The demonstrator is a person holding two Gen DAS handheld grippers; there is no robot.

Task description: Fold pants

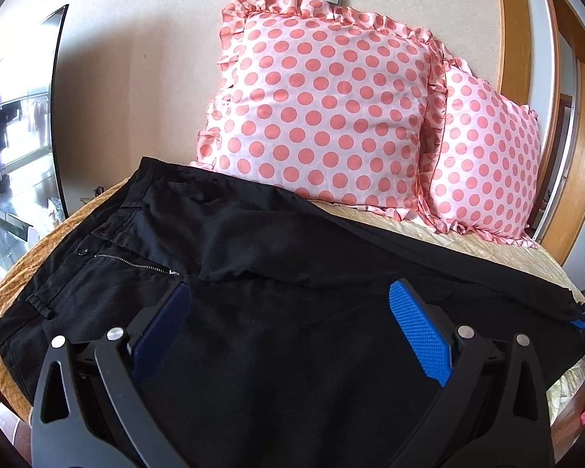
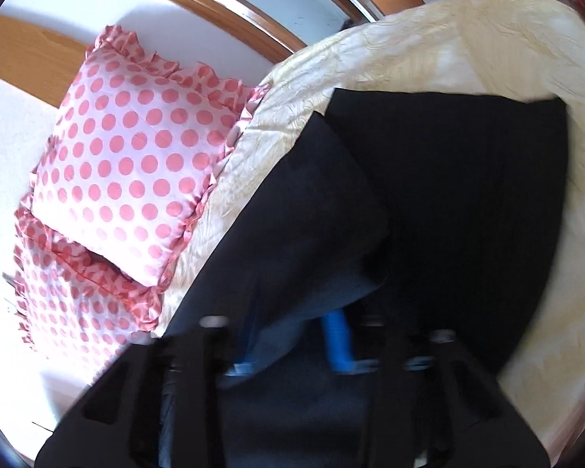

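Cream bedspread (image 2: 429,43) is carrying black pants (image 1: 253,234) before polka-dot pillows (image 1: 323,105). Left gripper (image 1: 288,323) is hovering wide open, empty, over the thigh; right gripper (image 2: 288,347) is pinching a lifted leg fold.

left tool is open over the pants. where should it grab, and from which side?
Judging by the lay, take the waistband at the near left corner of the pants, by the belt loop. Come in low from the bed's left edge: there the hem is exposed and thick, while under the left tool the cloth lies flat. The right tool appears shut on a leg.
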